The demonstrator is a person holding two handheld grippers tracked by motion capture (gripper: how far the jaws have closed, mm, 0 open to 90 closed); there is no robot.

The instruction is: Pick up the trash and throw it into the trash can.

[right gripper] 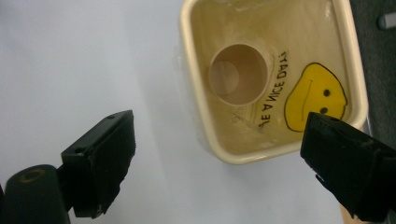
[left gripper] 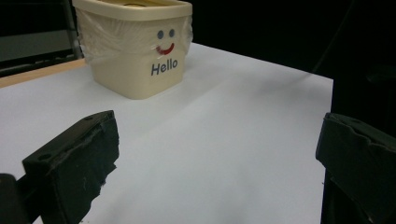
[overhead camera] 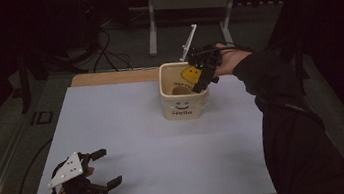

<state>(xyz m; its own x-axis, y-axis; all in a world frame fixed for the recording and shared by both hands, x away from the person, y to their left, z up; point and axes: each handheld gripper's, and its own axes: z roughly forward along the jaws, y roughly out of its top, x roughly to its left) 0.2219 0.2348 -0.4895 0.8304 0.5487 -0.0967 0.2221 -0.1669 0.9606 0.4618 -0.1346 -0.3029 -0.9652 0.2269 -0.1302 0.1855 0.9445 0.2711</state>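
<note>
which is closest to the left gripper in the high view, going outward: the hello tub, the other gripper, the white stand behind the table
1. hello tub, mid-table, ahead and to the right of the left gripper.
2. right gripper, above the tub's far right rim.
3. white stand, on the floor beyond the table's far edge.

Dim room, black all round in the high view; the pale worktop (overhead camera: pixel 141 146) catches what light there is. Soft shadow beside the tub (left gripper: pixel 135 51). Both gripper views are brighter, their near black fingers (right gripper: pixel 100 163) blurred, grain throughout.
</note>
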